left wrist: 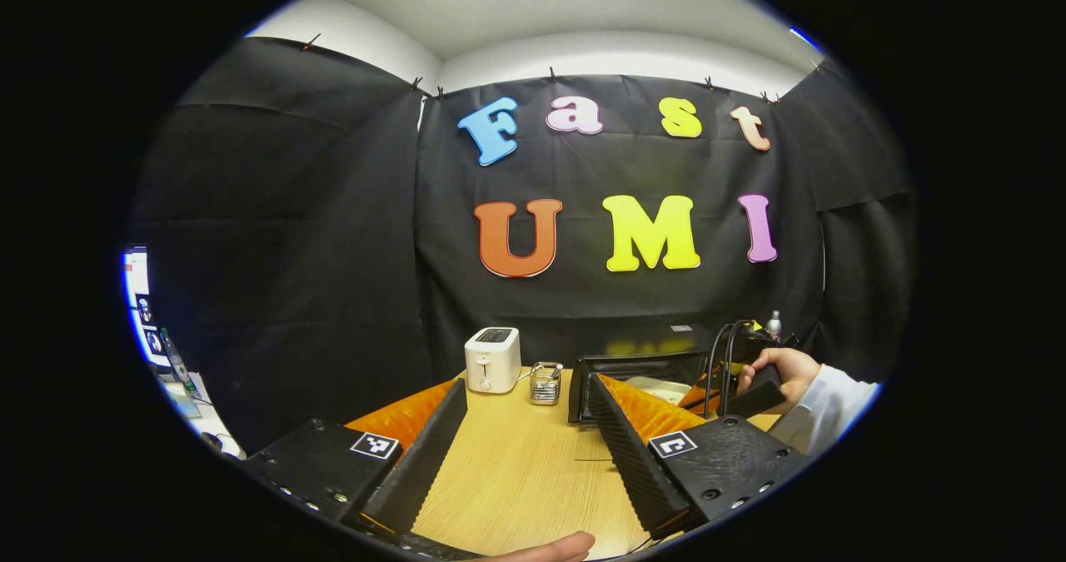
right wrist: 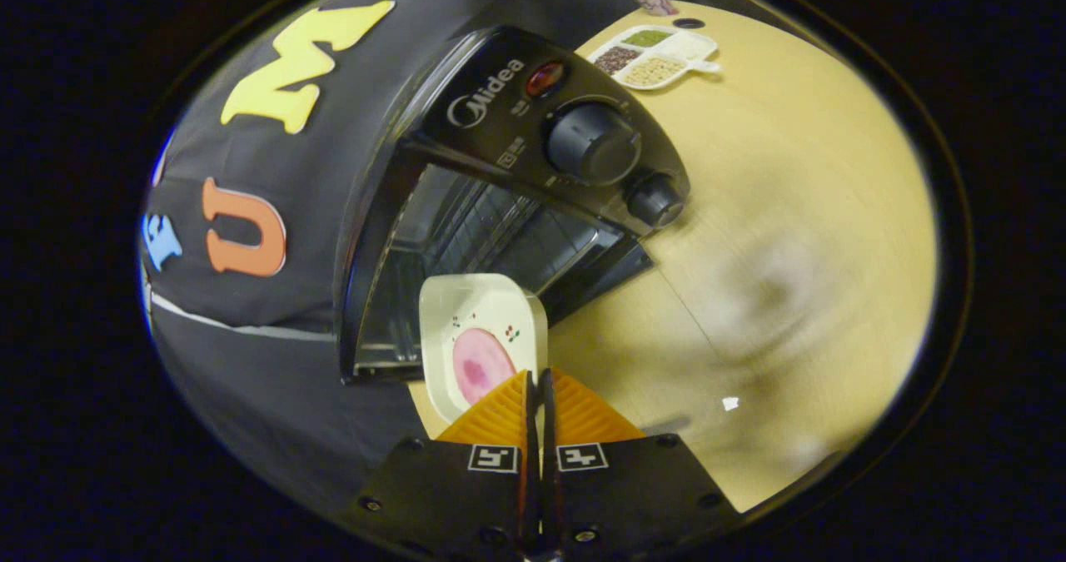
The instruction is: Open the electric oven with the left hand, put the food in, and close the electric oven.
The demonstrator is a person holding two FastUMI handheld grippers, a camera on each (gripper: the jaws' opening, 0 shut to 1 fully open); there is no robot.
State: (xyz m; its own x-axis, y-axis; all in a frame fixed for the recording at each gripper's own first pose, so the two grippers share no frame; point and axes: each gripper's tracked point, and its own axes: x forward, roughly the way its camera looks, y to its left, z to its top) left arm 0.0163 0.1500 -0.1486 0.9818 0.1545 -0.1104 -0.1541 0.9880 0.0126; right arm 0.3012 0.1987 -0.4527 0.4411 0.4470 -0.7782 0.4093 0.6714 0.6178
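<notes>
The left gripper (left wrist: 525, 437) hangs wide open and empty over the wooden table (left wrist: 516, 470), well back from the electric oven (right wrist: 500, 196), whose door is down. The right gripper (right wrist: 537, 391) is closed on the rim of the white plate (right wrist: 483, 329) carrying the food (right wrist: 479, 364), just outside the oven's mouth. In my judgement the plate should be levelled and slid straight onto the rack (right wrist: 491, 229), clear of the door frame, before release.

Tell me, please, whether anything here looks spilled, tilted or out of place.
Nothing looks spilled or broken. The oven stands open, and the right gripper is shut on the rim of the white plate, with its pink food, at the oven's mouth. The left gripper is open above the table. The right view's tilt comes from the camera.
</notes>
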